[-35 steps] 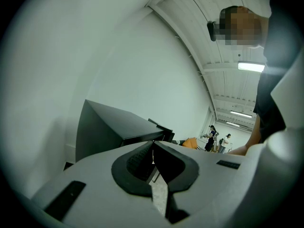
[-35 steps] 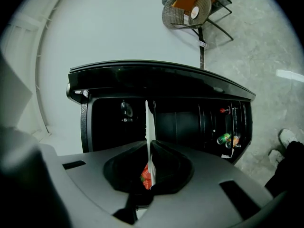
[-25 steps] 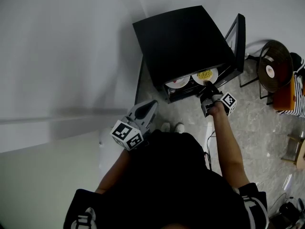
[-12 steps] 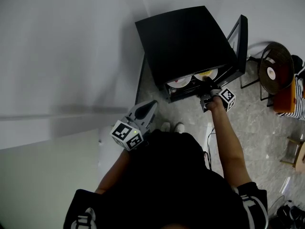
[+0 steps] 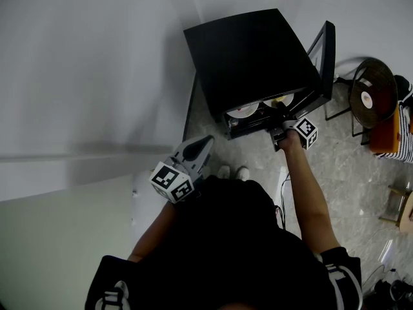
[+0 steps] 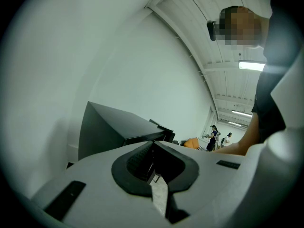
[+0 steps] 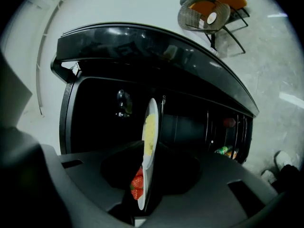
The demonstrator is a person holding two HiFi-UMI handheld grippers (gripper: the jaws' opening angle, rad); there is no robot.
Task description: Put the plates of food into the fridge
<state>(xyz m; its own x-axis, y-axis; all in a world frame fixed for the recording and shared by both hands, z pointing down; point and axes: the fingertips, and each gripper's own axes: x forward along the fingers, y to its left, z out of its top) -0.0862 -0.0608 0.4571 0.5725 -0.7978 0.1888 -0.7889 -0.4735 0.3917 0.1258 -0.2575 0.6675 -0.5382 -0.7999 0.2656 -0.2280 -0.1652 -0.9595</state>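
white plate (image 7: 150, 141) now deeper in the boxy black fridge (image 5: 251, 57); your right gripper (image 5: 281, 120) just loosening round it, left gripper (image 5: 205, 142) closed.

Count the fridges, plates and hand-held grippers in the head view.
Fridge: 1
Plates: 2, left plate, right plate
Hand-held grippers: 2, left hand-held gripper; right hand-held gripper, whose jaws have just been opening, right plate's rim between them
Total: 5

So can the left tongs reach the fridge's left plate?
Probably not yet: the left tongs hang by the person's body, short of the black fridge; its open door leaves the round white plate clear.
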